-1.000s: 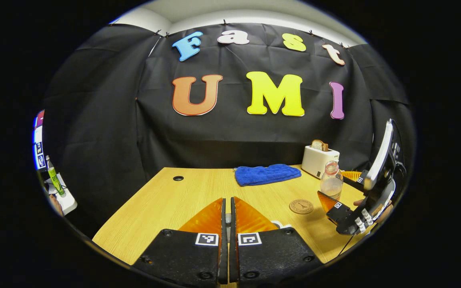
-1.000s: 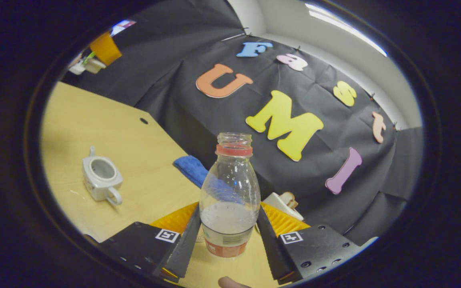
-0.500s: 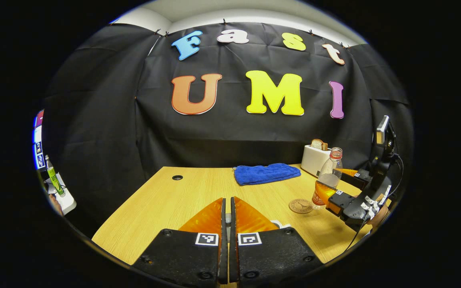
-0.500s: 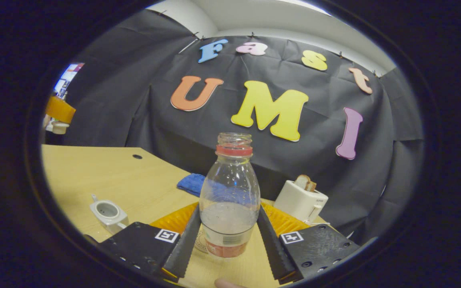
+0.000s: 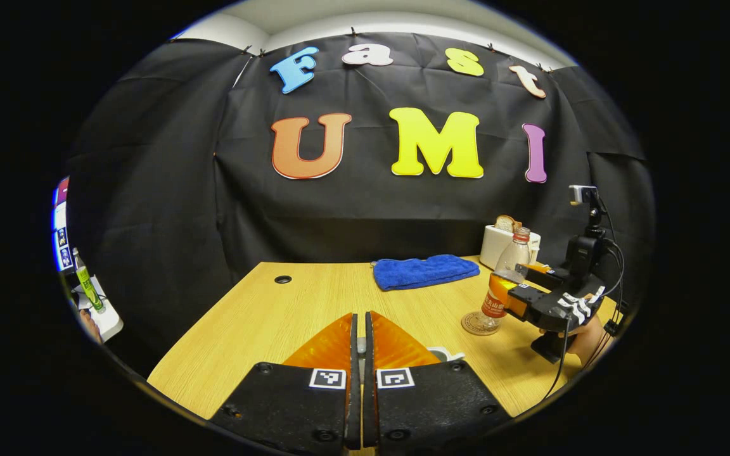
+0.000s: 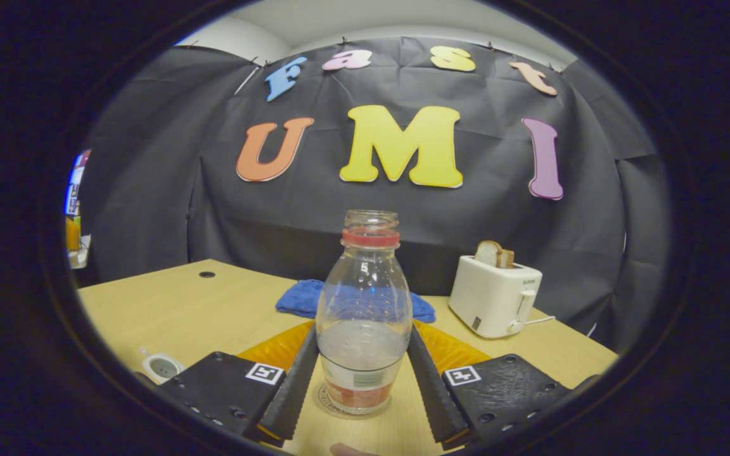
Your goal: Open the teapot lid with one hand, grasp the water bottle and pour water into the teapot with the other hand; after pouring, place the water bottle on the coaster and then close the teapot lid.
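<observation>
A clear water bottle (image 6: 365, 285) with a red neck ring, uncapped and partly filled, stands upright on the round coaster (image 6: 330, 405). My right gripper (image 6: 363, 335) is shut on its lower body, one finger on each side. In the left gripper view the same bottle (image 5: 505, 272) rests on the coaster (image 5: 474, 324) at the right, held by the right gripper (image 5: 509, 292). The white teapot (image 6: 161, 366) sits lidless at lower left, its opening showing. My left gripper (image 5: 358, 316) is shut on a small pale lid knob (image 5: 361, 346), above the teapot's rim (image 5: 446, 353).
A white toaster (image 6: 495, 294) with bread in it stands at the back right of the wooden table (image 5: 263, 316). A blue cloth (image 5: 424, 271) lies at the back middle. A cable hole (image 5: 282, 279) is at the back left. A hand (image 5: 587, 339) holds the right gripper.
The right gripper has swung the bottle from a tilt back to upright and lowered it leftward onto the coaster. The left gripper has hardly moved and stays shut.
</observation>
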